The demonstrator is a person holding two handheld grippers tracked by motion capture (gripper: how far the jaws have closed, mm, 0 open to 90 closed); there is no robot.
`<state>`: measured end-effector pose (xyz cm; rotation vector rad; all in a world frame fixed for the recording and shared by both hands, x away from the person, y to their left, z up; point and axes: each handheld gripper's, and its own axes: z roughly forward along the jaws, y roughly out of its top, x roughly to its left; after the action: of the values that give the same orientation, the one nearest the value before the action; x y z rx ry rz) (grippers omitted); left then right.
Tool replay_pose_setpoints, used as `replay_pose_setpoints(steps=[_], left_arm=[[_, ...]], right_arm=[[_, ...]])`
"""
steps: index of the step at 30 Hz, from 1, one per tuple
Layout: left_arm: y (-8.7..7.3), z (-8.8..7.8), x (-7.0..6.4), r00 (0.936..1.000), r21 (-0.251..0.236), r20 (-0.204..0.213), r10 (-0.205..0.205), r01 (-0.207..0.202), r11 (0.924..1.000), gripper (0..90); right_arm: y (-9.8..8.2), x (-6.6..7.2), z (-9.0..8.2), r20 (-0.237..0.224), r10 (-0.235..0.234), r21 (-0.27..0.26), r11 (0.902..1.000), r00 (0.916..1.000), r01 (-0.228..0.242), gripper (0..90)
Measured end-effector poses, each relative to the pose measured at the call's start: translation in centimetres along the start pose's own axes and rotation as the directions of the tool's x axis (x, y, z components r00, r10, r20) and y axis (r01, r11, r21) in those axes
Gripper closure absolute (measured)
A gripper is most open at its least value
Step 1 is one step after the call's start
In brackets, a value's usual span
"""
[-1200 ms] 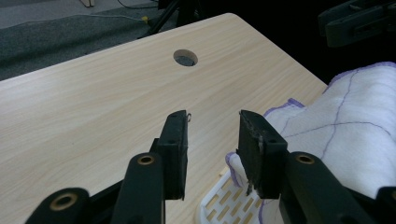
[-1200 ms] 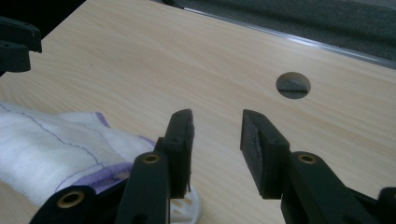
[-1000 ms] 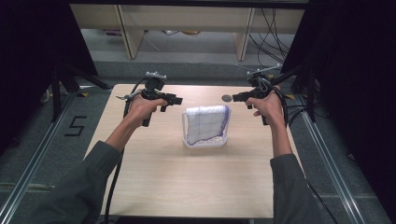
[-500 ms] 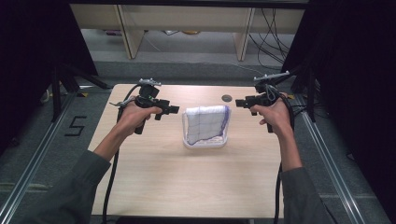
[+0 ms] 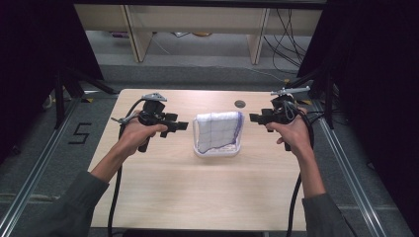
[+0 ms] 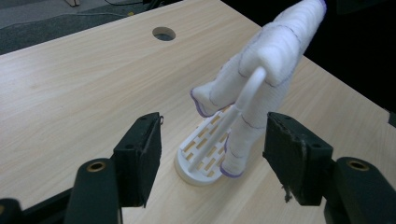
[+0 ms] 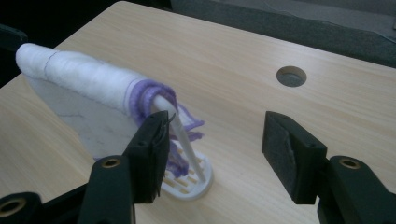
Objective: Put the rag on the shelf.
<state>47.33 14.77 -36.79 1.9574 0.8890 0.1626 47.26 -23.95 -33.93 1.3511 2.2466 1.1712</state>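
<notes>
White towel (image 5: 218,130) draped on light rack (image 5: 217,150), mid-table; left gripper (image 5: 182,126) and right gripper (image 5: 253,117) just opening, empty. Risk: uneven pull tips rack.

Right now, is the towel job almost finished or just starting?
Looks done: the towel hangs over the white rack. In hand: nothing; the left gripper and right gripper have just been opening, both empty, either side of it. Left, probably: grab the towel's two ends, or simply pull away.

A pale wooden table (image 5: 168,192) has a round hole (image 5: 240,103) near its far edge.
</notes>
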Motion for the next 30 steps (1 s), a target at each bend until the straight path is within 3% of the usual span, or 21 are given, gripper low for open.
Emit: replay_pose_setpoints(steps=[3,4,6,7,11,13,17,19,20,25,30], left_arm=[[-0.6,-0.4,-0.4,0.9997,-0.003,-0.009,0.022,-0.022,0.9998,35.8],[-0.8,-0.5,-0.6,0.9996,-0.005,-0.010,0.025,-0.025,0.9997,35.7],[-1.3,-0.7,-0.8,0.9995,-0.005,-0.005,0.031,-0.031,0.9995,35.5],[-1.5,-0.8,-1.0,0.9994,-0.005,0.002,0.035,-0.035,0.9994,34.8],[-2.6,-1.3,-1.6,0.9987,-0.016,0.006,0.051,-0.051,0.9986,34.4],[-3.3,-1.8,-1.9,0.9982,-0.027,-0.004,0.059,-0.059,0.9979,34.2],[-4.1,-2.1,-2.1,0.9978,-0.027,0.004,0.066,-0.066,0.9975,33.2],[-4.9,-2.3,-2.3,0.9965,-0.012,0.008,0.084,-0.084,0.9964,32.4],[-4.9,-2.3,-2.3,0.9965,-0.012,0.008,0.084,-0.084,0.9964,31.8],[-6.9,-3.0,-2.8,0.9966,-0.026,0.027,0.077,-0.077,0.9967,31.4],[-8.0,-3.0,-3.2,0.9959,-0.016,0.033,0.084,-0.084,0.9964,30.7]], right_arm=[[-0.5,0.7,-0.3,-0.010,0.018,0.003,0.9998,0.9998,-0.018,42.3],[-0.6,0.6,-0.2,-0.007,-0.018,-0.007,0.9998,0.9998,0.018,42.0],[-1.0,1.2,-0.3,-0.007,-0.006,-0.004,1.0000,1.0000,0.006,41.5],[-1.3,1.4,-0.3,-0.010,-0.037,-0.011,0.9993,0.9993,0.036,40.9],[-1.9,1.9,-0.2,-0.018,-0.031,-0.016,0.9994,0.9993,0.031,40.4],[-2.4,2.2,-0.1,-0.023,-0.058,-0.006,0.9983,0.9980,0.058,39.1],[-3.1,2.8,0.0,-0.026,-0.038,0.006,0.9992,0.9989,0.038,38.2],[-3.7,2.9,0.2,-0.034,-0.068,-0.006,0.9977,0.9971,0.068,37.0],[-3.9,3.2,0.1,-0.038,-0.053,0.003,0.9986,0.9979,0.053,36.5],[-5.2,3.8,0.1,-0.060,-0.062,-0.004,0.9980,0.9963,0.062,35.7],[-6.6,4.1,-0.4,-0.053,-0.076,0.003,0.9971,0.9957,0.076,35.6]])
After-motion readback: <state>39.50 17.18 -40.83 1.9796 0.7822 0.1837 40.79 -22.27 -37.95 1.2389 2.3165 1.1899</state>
